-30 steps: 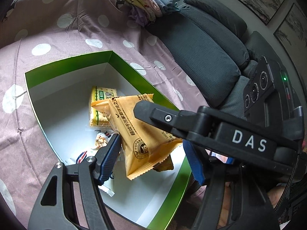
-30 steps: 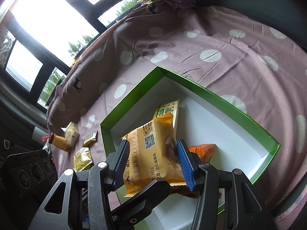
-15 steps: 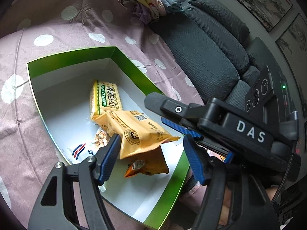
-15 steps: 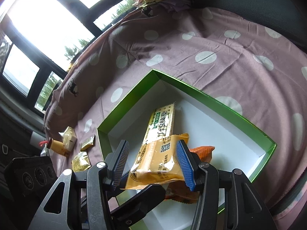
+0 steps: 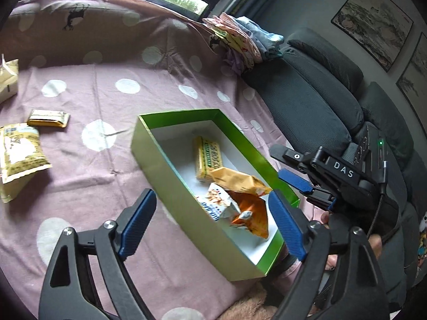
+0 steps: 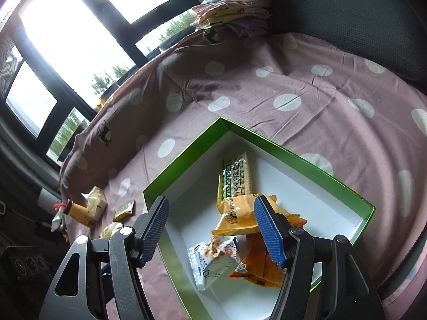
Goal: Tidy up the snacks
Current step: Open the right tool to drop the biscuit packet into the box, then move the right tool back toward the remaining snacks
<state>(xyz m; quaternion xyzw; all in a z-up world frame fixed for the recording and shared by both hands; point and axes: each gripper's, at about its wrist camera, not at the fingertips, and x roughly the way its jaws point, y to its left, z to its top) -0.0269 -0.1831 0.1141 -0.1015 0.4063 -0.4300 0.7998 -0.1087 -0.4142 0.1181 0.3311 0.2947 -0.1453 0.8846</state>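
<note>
A green box (image 5: 160, 160) with a white inside sits on the dotted pink cloth; it also shows in the right wrist view (image 6: 186, 168). In it lie a yellow-green cracker pack (image 5: 209, 157), a light orange packet (image 5: 237, 180), a white nut packet (image 5: 218, 205) and a dark orange packet (image 5: 253, 213). My left gripper (image 5: 210, 224) is open and empty above the box's near end. My right gripper (image 6: 213, 229) is open and empty above the light orange packet (image 6: 237, 216); in the left wrist view it sits at the box's right side (image 5: 299, 170).
Loose snacks lie on the cloth left of the box: a gold bar (image 5: 48, 118), a pale yellow bag (image 5: 18, 157) and a cream packet (image 5: 8, 80). A dark grey sofa back (image 5: 315, 101) and folded clothes (image 5: 240, 42) stand behind. Windows are at the rear.
My right gripper has opened and let go of the light orange packet, which now lies in the box. Both grippers have pulled back and up from the box.
</note>
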